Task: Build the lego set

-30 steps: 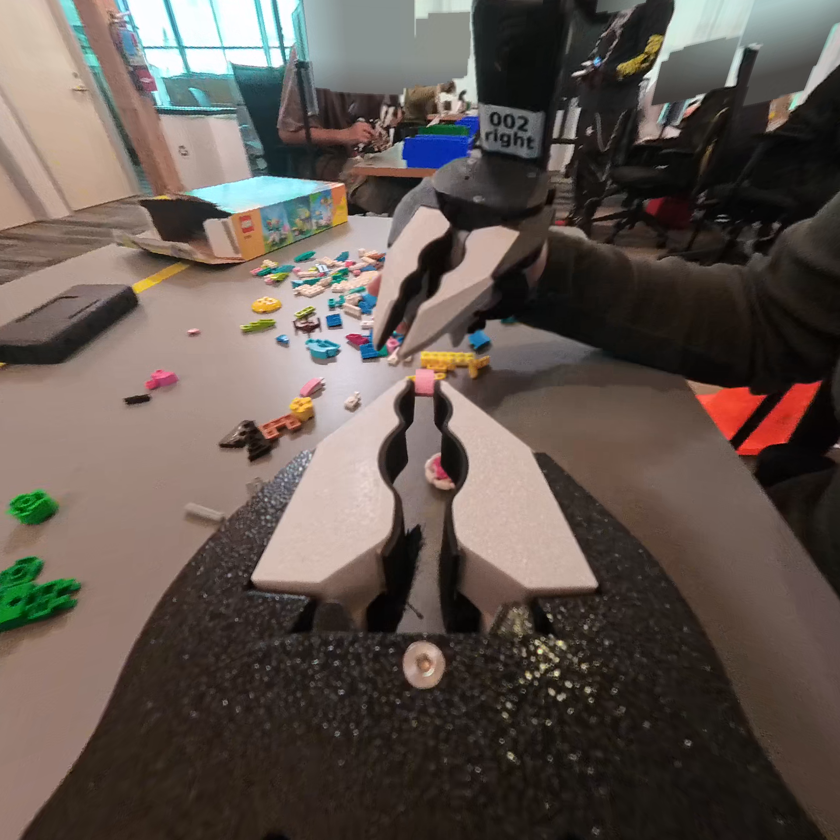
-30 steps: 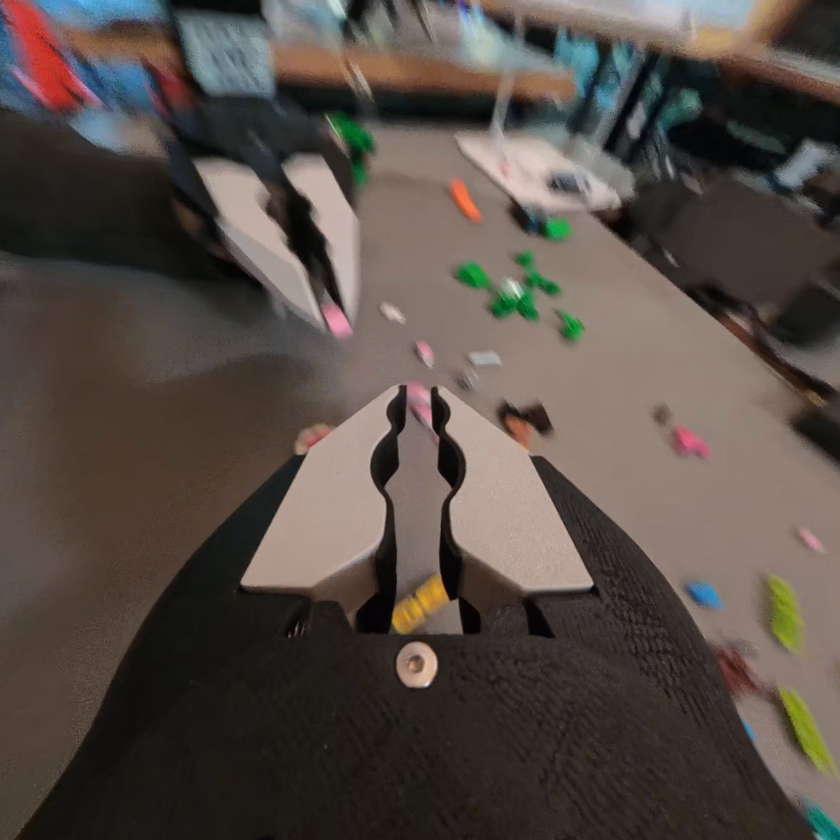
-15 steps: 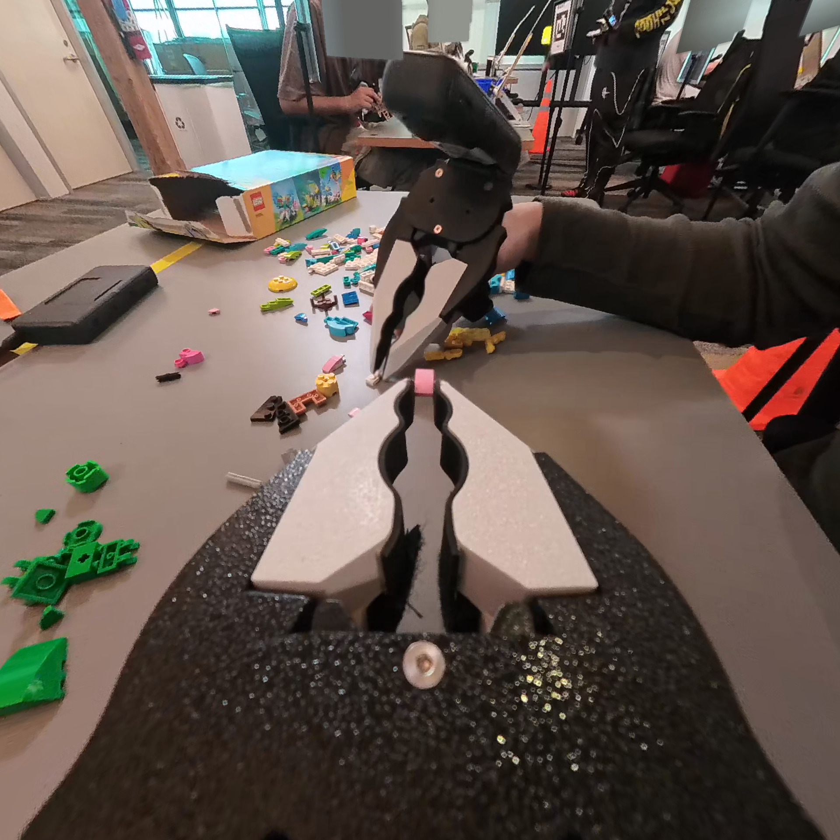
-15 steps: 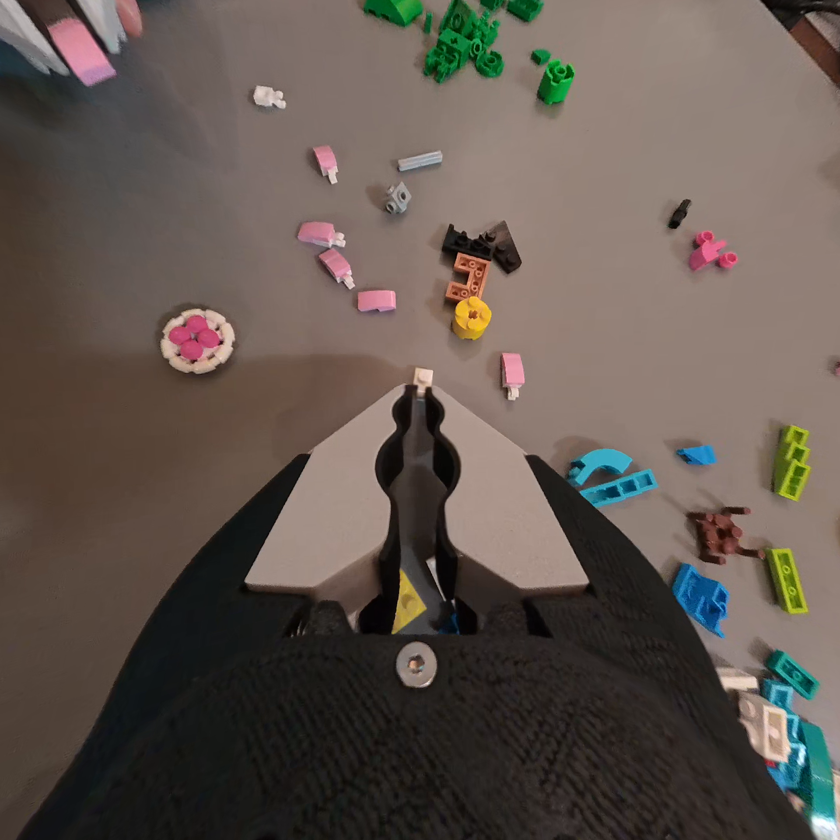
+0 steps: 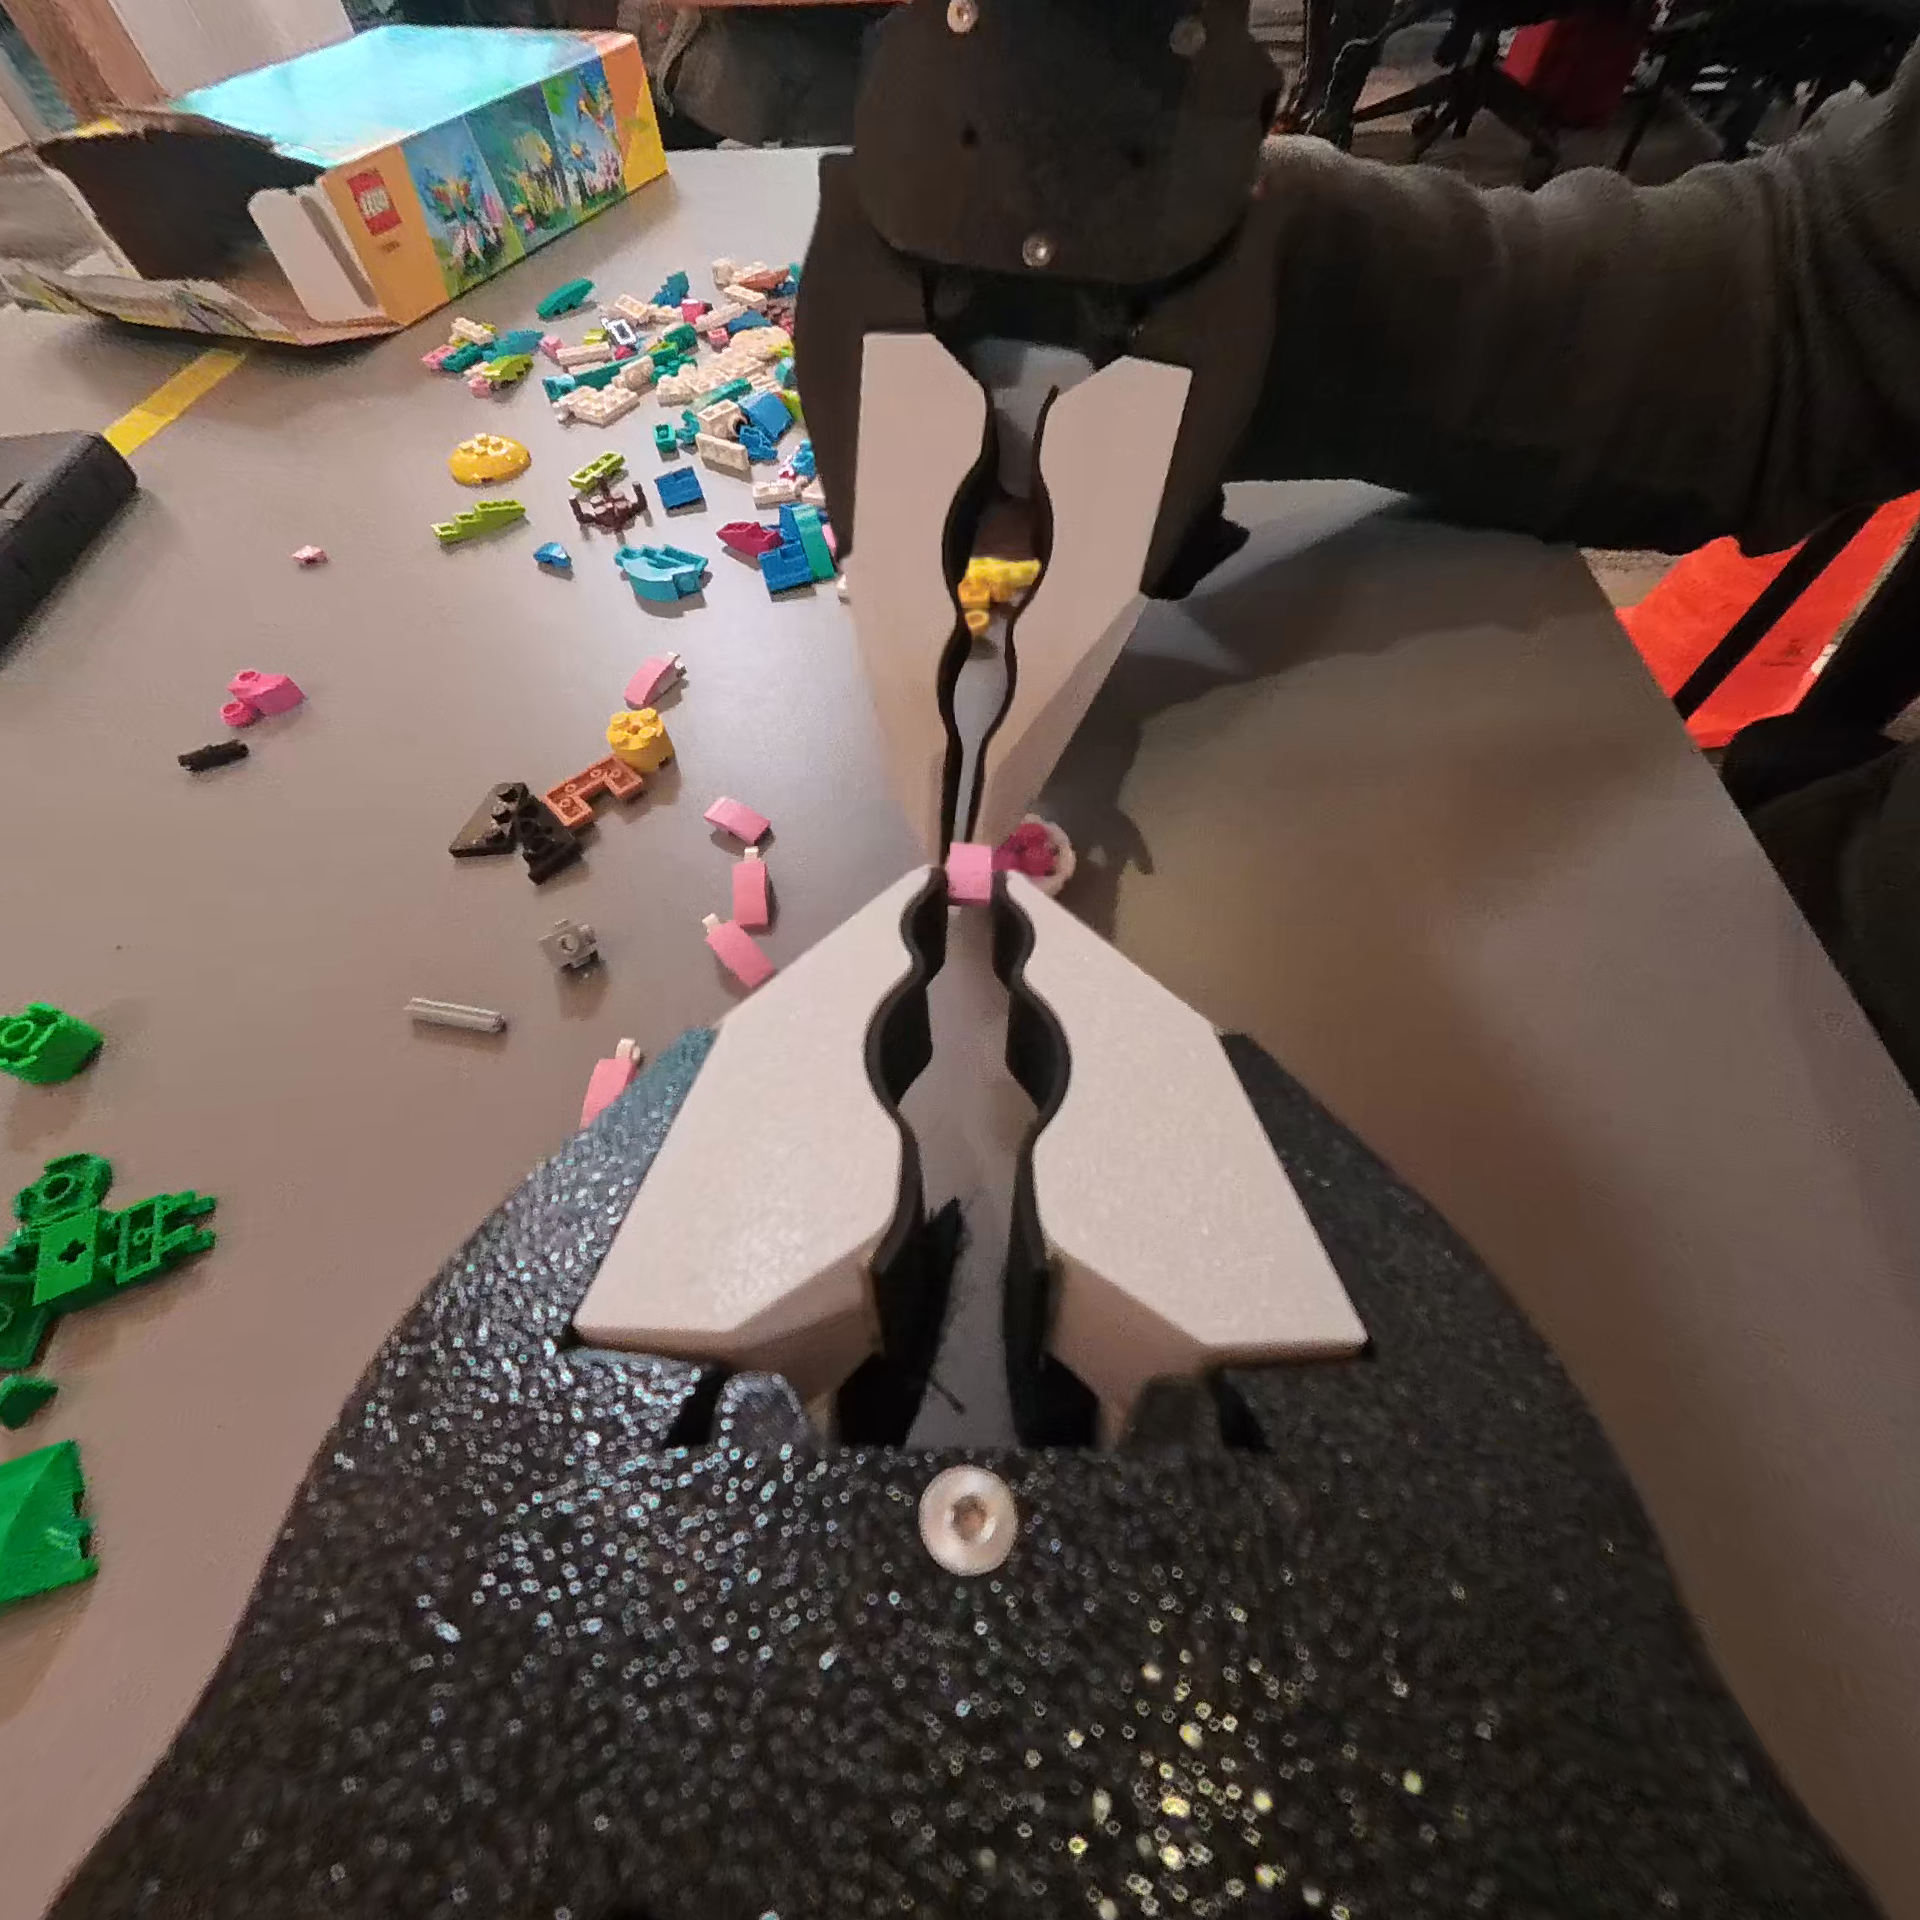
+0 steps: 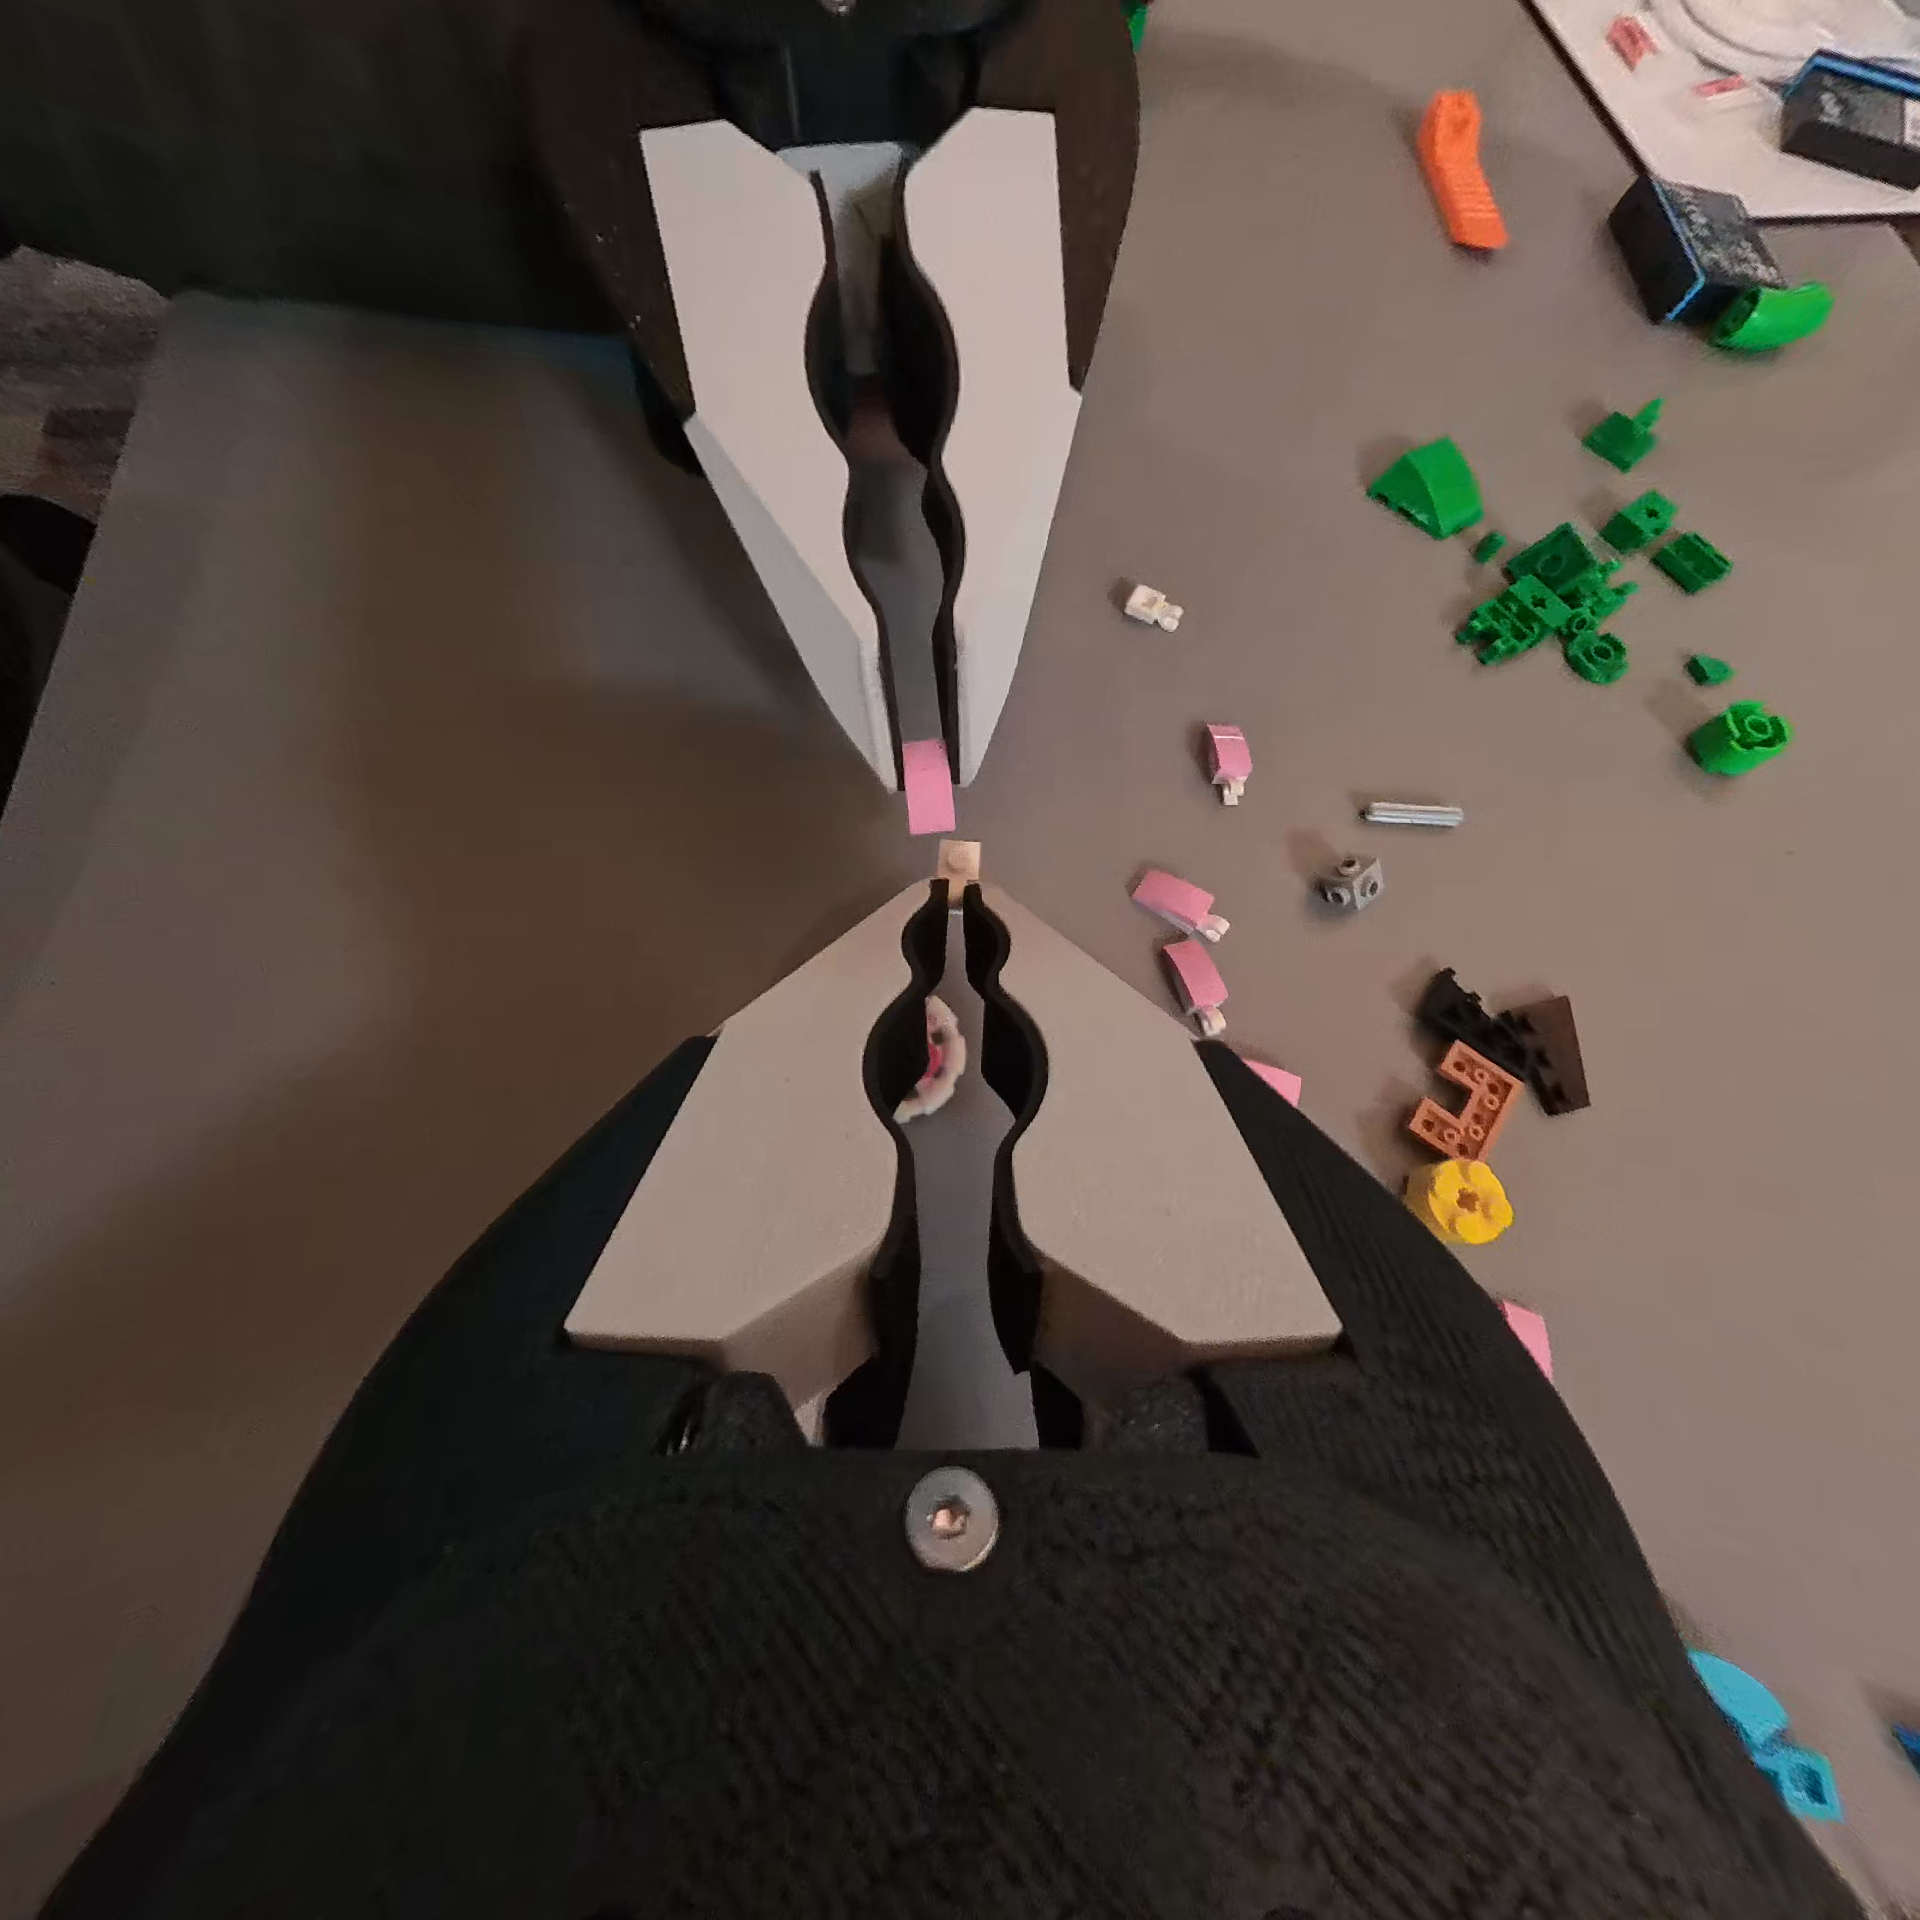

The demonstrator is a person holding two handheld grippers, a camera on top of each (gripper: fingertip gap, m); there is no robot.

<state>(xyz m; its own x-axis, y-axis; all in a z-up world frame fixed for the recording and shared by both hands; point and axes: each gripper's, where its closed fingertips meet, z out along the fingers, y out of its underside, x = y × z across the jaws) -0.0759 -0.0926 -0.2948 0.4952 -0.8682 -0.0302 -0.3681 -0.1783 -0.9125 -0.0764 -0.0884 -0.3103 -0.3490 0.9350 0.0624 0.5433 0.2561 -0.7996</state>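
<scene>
The grey table carries everything: an opened set box at the far left corner, a heap of mixed bricks in front of it, and a cluster of green pieces off to one side. Half a second ago the right tongs pointed down at the table beside the loose pink parts; now they are raised and turned to face the left tongs tip to tip. The left tongs are closed on a small pink brick, which sticks out past their tips, just as before. The right tongs are nearly closed, pinching a tiny white piece picked off the table, where it lay at their tips in the earlier frame. In the right wrist view the pink brick and the white piece sit just apart, almost touching. Below the tips a small round white-and-pink flower assembly lies on the table.
</scene>
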